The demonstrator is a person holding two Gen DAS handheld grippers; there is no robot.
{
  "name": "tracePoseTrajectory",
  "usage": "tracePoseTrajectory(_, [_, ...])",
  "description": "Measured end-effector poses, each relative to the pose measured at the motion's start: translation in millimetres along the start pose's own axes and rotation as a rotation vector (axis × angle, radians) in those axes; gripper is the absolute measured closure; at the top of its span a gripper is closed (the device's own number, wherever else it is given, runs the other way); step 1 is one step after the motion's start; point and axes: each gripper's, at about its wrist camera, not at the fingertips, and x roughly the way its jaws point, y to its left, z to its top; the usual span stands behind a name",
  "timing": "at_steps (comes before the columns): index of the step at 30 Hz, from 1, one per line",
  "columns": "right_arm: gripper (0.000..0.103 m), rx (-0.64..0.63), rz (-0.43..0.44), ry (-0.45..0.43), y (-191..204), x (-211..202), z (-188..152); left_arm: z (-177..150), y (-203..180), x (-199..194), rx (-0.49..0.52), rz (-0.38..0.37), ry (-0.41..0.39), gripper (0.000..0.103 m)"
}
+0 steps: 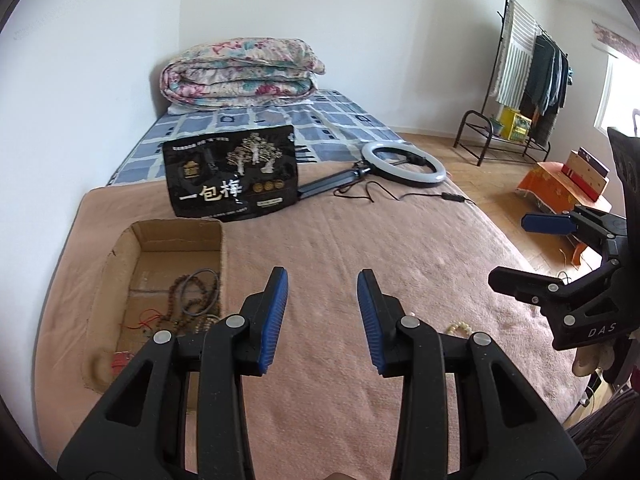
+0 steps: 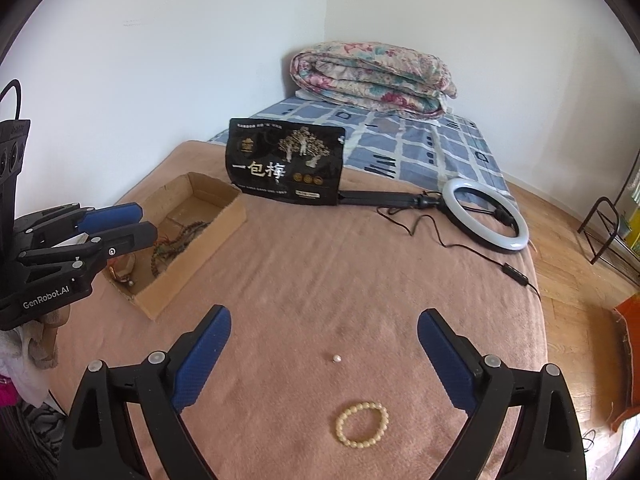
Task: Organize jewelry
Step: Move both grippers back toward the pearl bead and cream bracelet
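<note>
A cream bead bracelet [image 2: 362, 424] lies on the pink blanket between my right gripper's open fingers; my right gripper [image 2: 324, 332] is empty, just above it. A small pearl bead [image 2: 337, 358] lies a little beyond. The bracelet partly shows in the left wrist view [image 1: 460, 326]. An open cardboard box [image 2: 224, 220] at the left holds brown bead strings [image 1: 192, 304] and red cord. My left gripper [image 1: 322, 292] is open and empty, right of the box [image 1: 180, 236]. The right gripper [image 1: 516, 250] shows at the right edge there; the left gripper [image 2: 146, 222] hovers by the box.
A black snack bag [image 2: 286, 164] stands behind the box. A ring light [image 2: 486, 216] with stand and cable lies at the right. A folded floral quilt [image 2: 372, 78] sits at the bed's far end. The bed edge drops to wood floor at the right, with a clothes rack [image 1: 528, 80].
</note>
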Motion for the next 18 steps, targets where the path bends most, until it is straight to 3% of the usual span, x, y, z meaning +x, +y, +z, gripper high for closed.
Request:
tracePoseTrajectory(3, [0.006, 0.009, -0.034, 0.008, -13.0, -3.5, -10.9, -3.2, -10.9, 4.7, 0.011, -0.017, 0.006, 0.053])
tracePoseTrajectory(5, [0.000, 0.027, -0.043, 0.011, -23.0, -5.9, -18.0, -4.6, -18.2, 7.6, 0.018, -0.027, 0.010, 0.053])
tracePoseTrajectory(11, [0.000, 0.109, -0.044, 0.033, -53.1, -8.9, -34.0, -9.1, -38.9, 18.0, 0.037, -0.062, 0.032, 0.053])
tracePoseTrajectory(18, [0.000, 0.117, -0.070, 0.062, -68.1, -1.8, -52.5, -17.9, -60.6, 35.9, 0.066, -0.092, 0.070, 0.052])
